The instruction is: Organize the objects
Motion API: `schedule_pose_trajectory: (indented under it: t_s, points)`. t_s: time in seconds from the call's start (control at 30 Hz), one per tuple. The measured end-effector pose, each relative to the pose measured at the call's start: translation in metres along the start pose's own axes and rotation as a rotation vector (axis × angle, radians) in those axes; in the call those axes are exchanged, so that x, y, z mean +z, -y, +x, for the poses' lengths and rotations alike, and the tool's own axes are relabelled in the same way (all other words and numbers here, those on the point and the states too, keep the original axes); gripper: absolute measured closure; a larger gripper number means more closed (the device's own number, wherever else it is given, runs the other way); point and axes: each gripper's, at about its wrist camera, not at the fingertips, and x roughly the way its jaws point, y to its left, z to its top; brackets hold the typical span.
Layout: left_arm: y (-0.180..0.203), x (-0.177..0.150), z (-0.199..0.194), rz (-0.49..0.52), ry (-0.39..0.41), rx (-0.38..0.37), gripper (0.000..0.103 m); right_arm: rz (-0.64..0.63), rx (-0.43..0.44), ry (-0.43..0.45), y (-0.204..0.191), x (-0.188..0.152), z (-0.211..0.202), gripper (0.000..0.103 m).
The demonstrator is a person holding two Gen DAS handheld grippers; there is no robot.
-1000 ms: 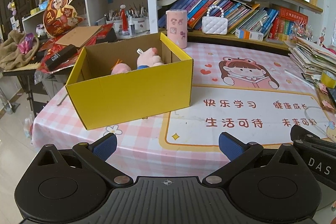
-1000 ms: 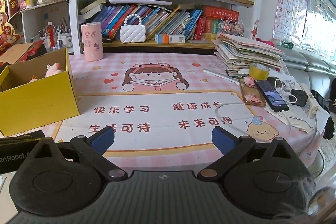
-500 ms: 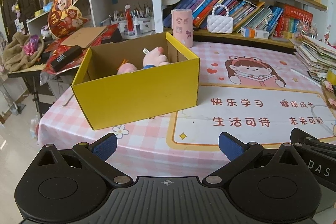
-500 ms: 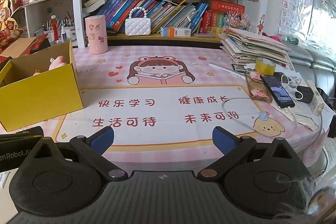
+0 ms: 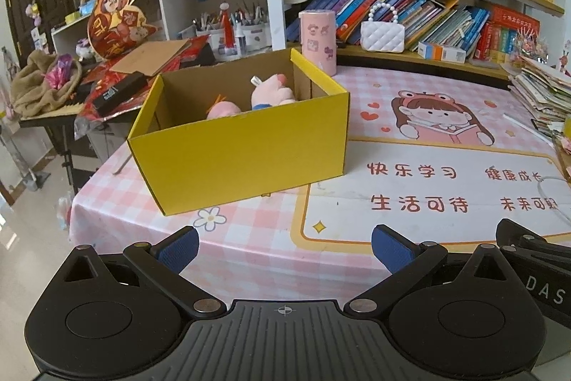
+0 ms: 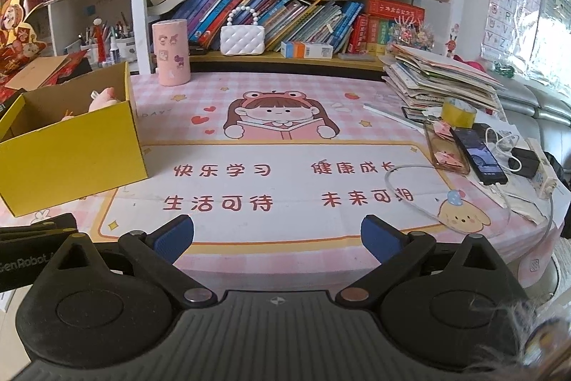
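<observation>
I am looking across the bench (image 6: 285, 88), which is wearing a pink checked cloth with a printed mat. At its left end a yellow box (image 5: 242, 152) is standing open-topped, and it is the biggest thing I am dealing with. It looks like light cardboard to me, stiff along the folded rims but likely to bow if squeezed mid-wall, so I am judging a rim near a corner as the place to pinch it.

Inside the box two pink plush toys (image 5: 271, 91) are lying against the far wall, only their tops showing over the near wall. They are looking soft and light; I am expecting them to squash under the pads and not slip, and a bulge of the body is the easiest hold.

Behind the box a pink cup (image 6: 170, 52) is standing upright near the shelf, apart from the box. It seems rigid and smooth, so I would be taking it around the middle. On the right a phone (image 6: 478, 156) and a tape roll (image 6: 458, 112) are lying beside a paper stack.

The left hand-held gripper (image 5: 285, 249) is hanging spread wide and empty just short of the bench edge; the right hand-held gripper (image 6: 276, 238) is likewise spread and holding nothing.
</observation>
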Motion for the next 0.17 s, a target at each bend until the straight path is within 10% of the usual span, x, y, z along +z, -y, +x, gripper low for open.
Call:
schedule_pose_trajectory:
  t_s: [0.17]
  points:
    - [0.0005,0.0022,0.0040,-0.015,-0.009,-0.004,0.000,-0.009,0.009,-0.003,0.0022,0.0034,0.0059,0.000]
